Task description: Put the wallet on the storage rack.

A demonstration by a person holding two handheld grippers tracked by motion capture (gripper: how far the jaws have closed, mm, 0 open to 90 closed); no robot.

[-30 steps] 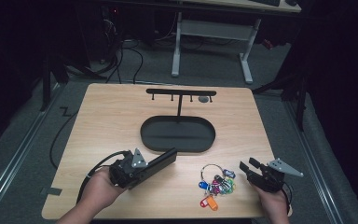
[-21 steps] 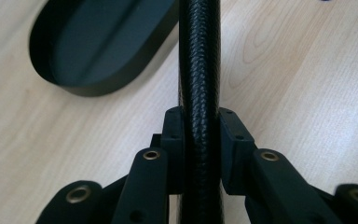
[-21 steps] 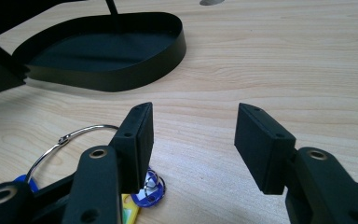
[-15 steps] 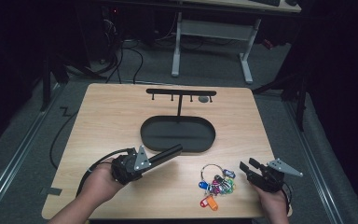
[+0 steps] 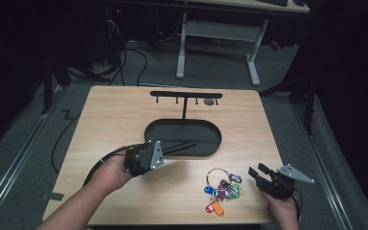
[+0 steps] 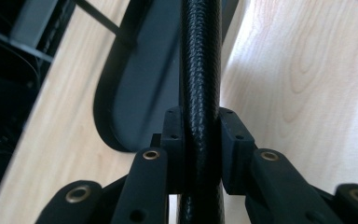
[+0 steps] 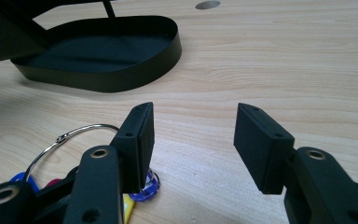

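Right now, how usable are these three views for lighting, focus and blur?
High view: the table is evenly lit, the room beyond is near black, and the image is soft. Left gripper view: the black textured rod is sharp near the tongs, while the black oval tray behind is blurred and daylight brightens the wood. Right gripper view: the tongs' bases are blurred, the tray's wall sharp.

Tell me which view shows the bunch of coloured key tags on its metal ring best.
The high view: the whole bunch of coloured key tags lies on the table. The right gripper view catches its ring and some tags behind a finger.
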